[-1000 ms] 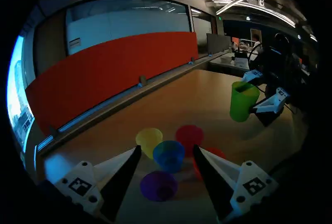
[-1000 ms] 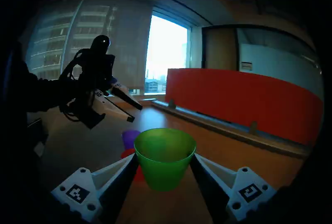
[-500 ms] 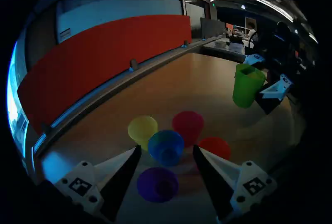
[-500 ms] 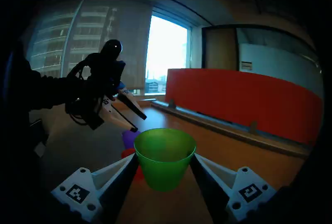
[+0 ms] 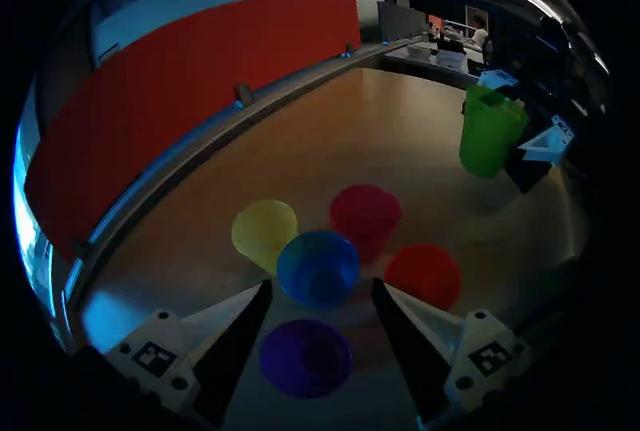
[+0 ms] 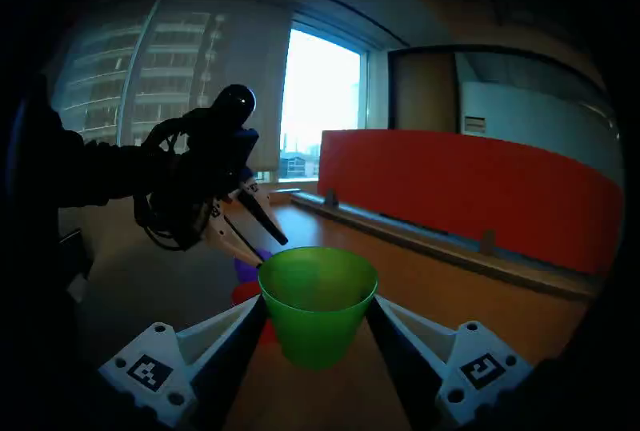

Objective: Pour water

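Green cup [image 6: 318, 303] clamped upright in the right hand-held gripper [image 6: 316, 305], lifted above the counter [image 5: 376, 135].

Both fingers press on the cup's sides. The left hand-held gripper [image 5: 321, 283], fingers apart and holding nothing, hangs over five close-set cups near the counter's edge by the red partition [image 5: 184, 87]: blue cup [image 5: 318, 267], yellow cup [image 5: 264, 231], red cup [image 5: 366, 215], orange cup [image 5: 422, 273], purple cup [image 5: 306, 357]. Bare counter stretches between that cluster and the green cup, and on toward the far end.
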`<control>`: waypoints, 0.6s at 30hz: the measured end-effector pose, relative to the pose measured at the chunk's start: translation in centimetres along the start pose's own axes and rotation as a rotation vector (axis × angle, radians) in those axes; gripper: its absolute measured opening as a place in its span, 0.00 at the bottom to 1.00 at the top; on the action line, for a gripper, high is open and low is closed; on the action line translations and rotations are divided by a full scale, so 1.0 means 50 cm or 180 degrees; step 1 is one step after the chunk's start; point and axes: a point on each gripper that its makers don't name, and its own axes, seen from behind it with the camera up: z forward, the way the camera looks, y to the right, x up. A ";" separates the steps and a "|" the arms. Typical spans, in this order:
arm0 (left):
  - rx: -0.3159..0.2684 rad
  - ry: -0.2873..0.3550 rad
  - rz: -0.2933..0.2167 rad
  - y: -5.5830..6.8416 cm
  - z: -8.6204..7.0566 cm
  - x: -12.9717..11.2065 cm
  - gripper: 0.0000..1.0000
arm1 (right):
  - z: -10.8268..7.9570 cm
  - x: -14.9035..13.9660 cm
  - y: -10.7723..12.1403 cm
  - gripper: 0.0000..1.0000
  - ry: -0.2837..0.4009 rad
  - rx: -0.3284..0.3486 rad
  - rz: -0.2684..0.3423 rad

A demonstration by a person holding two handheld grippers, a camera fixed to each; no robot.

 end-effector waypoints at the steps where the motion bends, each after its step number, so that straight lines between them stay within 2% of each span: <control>1: -0.0002 -0.0014 0.0000 0.000 0.003 0.000 0.92 | 0.000 -0.001 0.001 0.88 -0.0001 0.0002 0.0002; 18: -0.0008 -0.0221 -0.0060 -0.008 0.046 -0.026 0.92 | -0.001 -0.010 0.013 0.89 -0.0017 0.0001 0.0011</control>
